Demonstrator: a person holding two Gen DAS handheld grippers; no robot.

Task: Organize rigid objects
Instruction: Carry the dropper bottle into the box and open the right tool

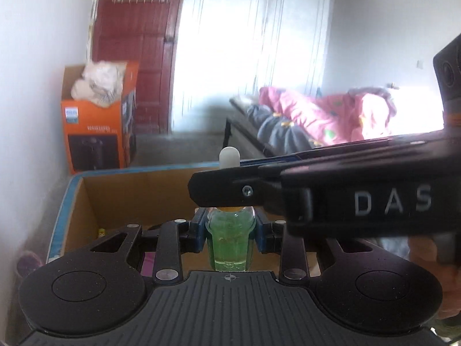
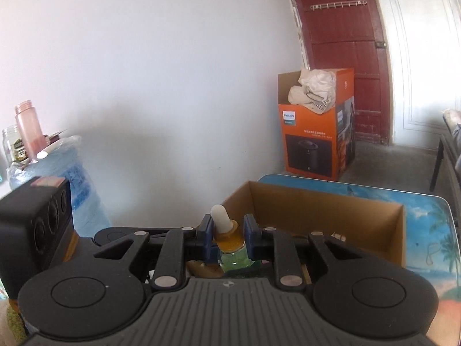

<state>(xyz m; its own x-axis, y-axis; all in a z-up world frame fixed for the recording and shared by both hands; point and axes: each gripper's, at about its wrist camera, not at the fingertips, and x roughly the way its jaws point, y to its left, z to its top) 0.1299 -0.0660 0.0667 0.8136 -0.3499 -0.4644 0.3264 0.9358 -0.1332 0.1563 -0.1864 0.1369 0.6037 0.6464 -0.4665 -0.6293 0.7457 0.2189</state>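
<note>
A small dropper bottle point(image 1: 229, 239) of clear glass holding green liquid, with an amber collar and a white rubber bulb on top, hangs upright above an open cardboard box point(image 1: 121, 193). I hold it from two sides at once. My left gripper point(image 1: 229, 233) is clamped on the green body, its blue pads flat against the glass. My right gripper point(image 2: 229, 236), which crosses the left view as a dark bar, is clenched on the amber collar just under the bulb.

I judge the bottle light, stiff and breakable, and its smooth glass likely slippery. The body gives the widest, firmest hold. The collar is a fair second hold. The soft bulb would squash and could push liquid out, so I would keep off it.

The box sits on a desk point(image 2: 426, 210) with a printed beach scene, and small items lie in its bottom, too dim to name. Beyond stand an orange appliance carton point(image 2: 314, 135), a dark red door point(image 2: 340, 37) and a bed with pink bedding point(image 1: 325, 109).
</note>
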